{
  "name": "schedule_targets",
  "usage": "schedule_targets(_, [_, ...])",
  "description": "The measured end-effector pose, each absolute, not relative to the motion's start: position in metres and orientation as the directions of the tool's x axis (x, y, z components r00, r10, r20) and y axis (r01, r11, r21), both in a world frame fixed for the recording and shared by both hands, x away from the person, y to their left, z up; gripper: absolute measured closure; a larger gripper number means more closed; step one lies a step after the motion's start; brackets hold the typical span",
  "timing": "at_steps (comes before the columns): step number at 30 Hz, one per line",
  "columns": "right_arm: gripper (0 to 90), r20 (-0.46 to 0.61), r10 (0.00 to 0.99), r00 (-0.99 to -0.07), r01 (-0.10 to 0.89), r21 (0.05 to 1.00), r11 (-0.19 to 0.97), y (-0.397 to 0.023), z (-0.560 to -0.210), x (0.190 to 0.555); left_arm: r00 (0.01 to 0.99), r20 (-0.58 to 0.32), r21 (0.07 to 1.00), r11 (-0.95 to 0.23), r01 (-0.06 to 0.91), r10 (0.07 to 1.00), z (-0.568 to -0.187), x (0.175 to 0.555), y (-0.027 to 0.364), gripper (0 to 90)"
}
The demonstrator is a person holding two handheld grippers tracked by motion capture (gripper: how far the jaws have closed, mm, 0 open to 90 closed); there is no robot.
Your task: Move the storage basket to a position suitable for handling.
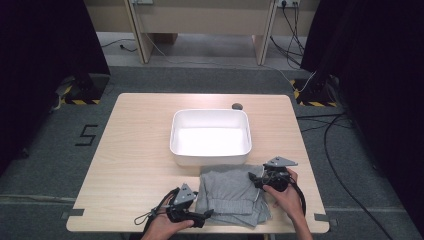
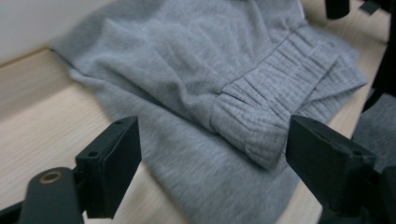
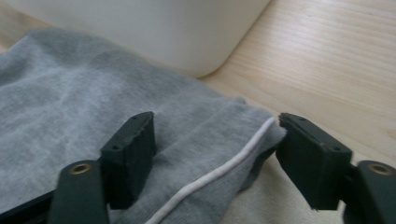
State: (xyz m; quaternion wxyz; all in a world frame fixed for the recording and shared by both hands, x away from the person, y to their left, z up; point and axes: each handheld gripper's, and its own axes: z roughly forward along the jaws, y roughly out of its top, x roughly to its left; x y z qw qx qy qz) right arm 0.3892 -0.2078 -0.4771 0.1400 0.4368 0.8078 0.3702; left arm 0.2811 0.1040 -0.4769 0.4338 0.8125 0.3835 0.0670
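A folded grey garment (image 1: 231, 196) lies on the wooden table (image 1: 135, 150), just in front of a white tub (image 1: 210, 136). My left gripper (image 1: 204, 217) is at the garment's near left corner; in the left gripper view it stands open (image 2: 212, 154) around a ribbed cuff (image 2: 254, 126). My right gripper (image 1: 254, 178) is at the garment's far right corner. In the right gripper view it is open (image 3: 217, 140) astride the grey cloth's edge (image 3: 201, 140), where a white cord (image 3: 219, 172) runs. The tub's wall (image 3: 154, 32) stands just beyond.
The white tub is empty and sits mid-table. A small dark round thing (image 1: 237, 106) lies at the table's far edge behind the tub. Cables (image 1: 330, 150) trail on the floor to the right of the table.
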Motion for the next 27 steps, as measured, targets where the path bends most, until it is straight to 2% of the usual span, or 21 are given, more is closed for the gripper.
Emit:
schedule_targets(2, [33.7, 0.091, 0.799, -0.595, 0.592, 0.721, 0.359, -0.207, -0.477, 0.389, 0.697, -0.244, 0.743, -0.332, 0.581, 0.674, -0.482, 0.284, 0.099, 20.7])
schedule_targets(3, [35.2, 0.099, 0.796, -0.597, 0.598, 0.716, 0.36, -0.207, -0.477, 0.388, 0.712, -0.237, 0.738, -0.354, 0.575, 0.661, -0.485, 0.284, 0.096, 27.6])
schedule_targets(4, [36.8, 0.09, 0.786, -0.611, 0.587, 0.717, 0.375, -0.206, -0.478, 0.388, 0.722, -0.217, 0.745, -0.366, 0.558, 0.657, -0.488, 0.283, 0.094, 31.9])
schedule_targets(6, [40.4, 0.091, 0.781, -0.618, 0.588, 0.713, 0.382, -0.203, -0.478, 0.386, 0.732, -0.175, 0.754, -0.389, 0.53, 0.658, -0.489, 0.279, 0.092, 34.8])
schedule_targets(11, [40.8, 0.081, 0.764, -0.64, 0.58, 0.704, 0.411, -0.196, -0.477, 0.378, 0.742, -0.183, 0.753, -0.393, 0.528, 0.645, -0.488, 0.272, 0.103, 46.3])
schedule_targets(18, [39.6, 0.128, 0.72, -0.682, 0.571, 0.708, 0.415, -0.17, -0.479, 0.362, 0.727, -0.187, 0.749, -0.383, 0.54, 0.661, -0.488, 0.246, 0.137, 46.6])
schedule_targets(24, [37.7, 0.127, 0.717, -0.685, 0.566, 0.712, 0.415, -0.144, -0.481, 0.36, 0.705, -0.189, 0.744, -0.369, 0.557, 0.684, -0.488, 0.243, 0.157, 46.6])
schedule_targets(27, [40.5, 0.105, 0.717, -0.689, 0.552, 0.716, 0.427, -0.133, -0.481, 0.362, 0.692, -0.187, 0.741, -0.362, 0.565, 0.697, -0.488, 0.244, 0.163, 46.5])
